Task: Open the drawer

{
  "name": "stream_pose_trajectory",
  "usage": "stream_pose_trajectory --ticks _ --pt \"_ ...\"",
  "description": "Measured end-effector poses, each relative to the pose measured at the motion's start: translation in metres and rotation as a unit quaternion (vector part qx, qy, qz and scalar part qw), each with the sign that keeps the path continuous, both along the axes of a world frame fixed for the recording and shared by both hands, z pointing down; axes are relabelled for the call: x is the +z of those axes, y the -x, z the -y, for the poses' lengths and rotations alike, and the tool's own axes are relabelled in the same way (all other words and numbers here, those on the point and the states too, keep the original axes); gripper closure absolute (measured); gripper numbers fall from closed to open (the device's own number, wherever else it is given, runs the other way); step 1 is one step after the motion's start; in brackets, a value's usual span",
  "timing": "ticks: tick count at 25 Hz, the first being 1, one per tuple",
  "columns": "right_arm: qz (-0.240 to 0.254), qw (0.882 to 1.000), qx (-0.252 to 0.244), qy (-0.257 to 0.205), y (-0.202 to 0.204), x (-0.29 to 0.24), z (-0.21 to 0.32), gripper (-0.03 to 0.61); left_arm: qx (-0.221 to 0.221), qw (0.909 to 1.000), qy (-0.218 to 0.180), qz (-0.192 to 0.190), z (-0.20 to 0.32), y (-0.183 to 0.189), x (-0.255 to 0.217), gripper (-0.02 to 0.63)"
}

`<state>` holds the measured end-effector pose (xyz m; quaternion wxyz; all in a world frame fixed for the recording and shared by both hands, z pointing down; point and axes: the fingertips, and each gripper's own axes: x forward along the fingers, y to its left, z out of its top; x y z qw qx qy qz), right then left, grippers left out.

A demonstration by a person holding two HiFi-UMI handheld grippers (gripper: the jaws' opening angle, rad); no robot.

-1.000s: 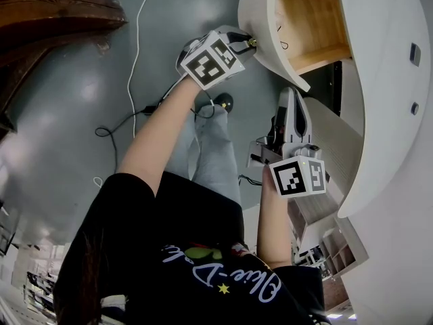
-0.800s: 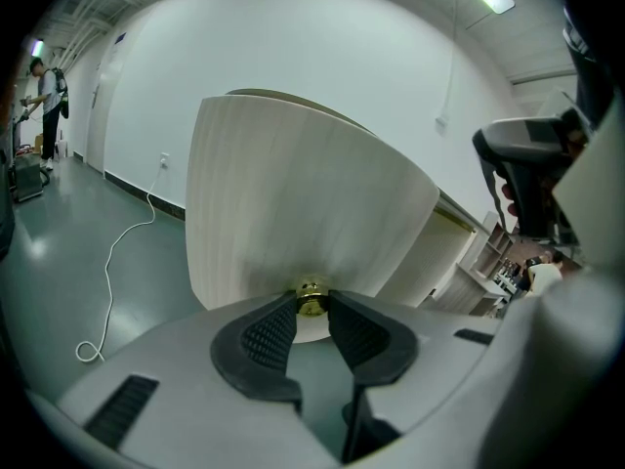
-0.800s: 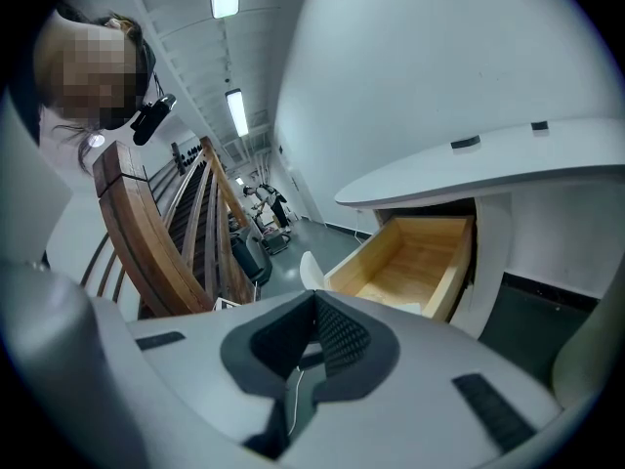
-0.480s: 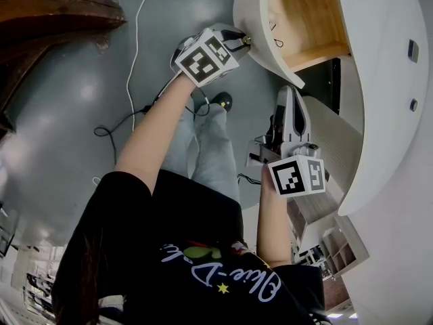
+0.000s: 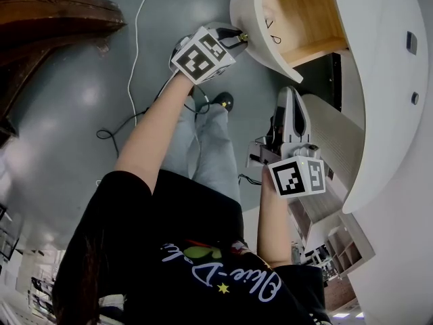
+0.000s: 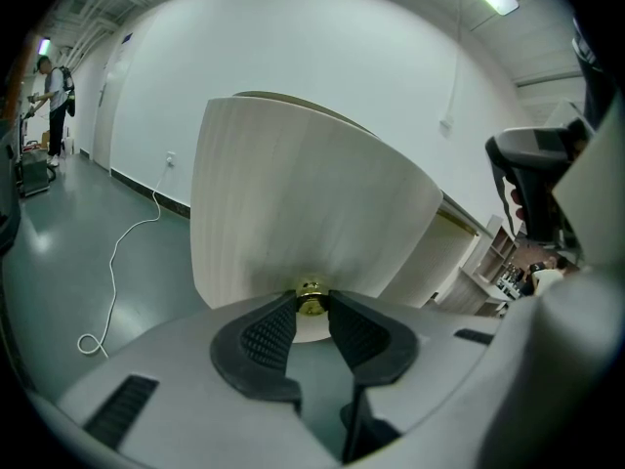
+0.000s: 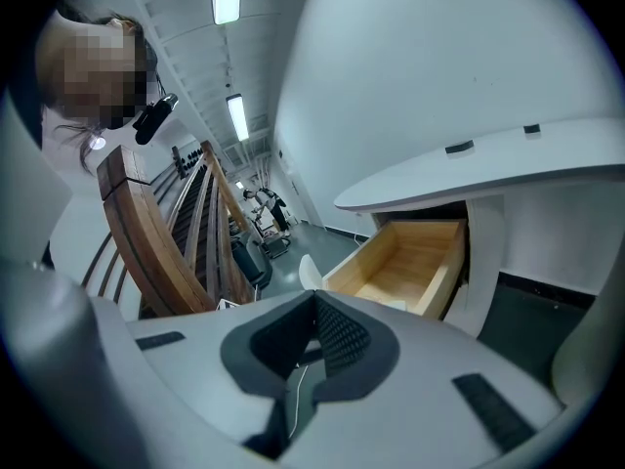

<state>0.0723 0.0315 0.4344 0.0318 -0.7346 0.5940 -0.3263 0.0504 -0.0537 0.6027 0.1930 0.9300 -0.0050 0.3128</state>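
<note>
Knob [image 6: 312, 300] half-visible between left fingers [image 6: 266, 337]

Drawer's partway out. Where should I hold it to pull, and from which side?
Take the small brass knob on the drawer front, coming straight at that face. It stands proud of a smooth panel that shows no other hold, and it is narrow enough to sit between the fingers. The left gripper is clamped on it that way.
</note>
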Motion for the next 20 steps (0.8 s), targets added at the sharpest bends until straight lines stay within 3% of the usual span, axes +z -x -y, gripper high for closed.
stream_pose_trajectory --ticks 16,20 --pt "0.003 0.999 0.032 -0.027 -0.009 -0.015 -0.022 0.578 -0.043 0.999 -0.007 -0.006 0.005 0.023 -0.023 0.503" --pt "0.002 0.999 0.034 -0.037 -0.008 -0.025 -0.028 0.578 -0.047 0.9987 -0.019 -0.01 -0.003 0.032 -0.039 0.565"
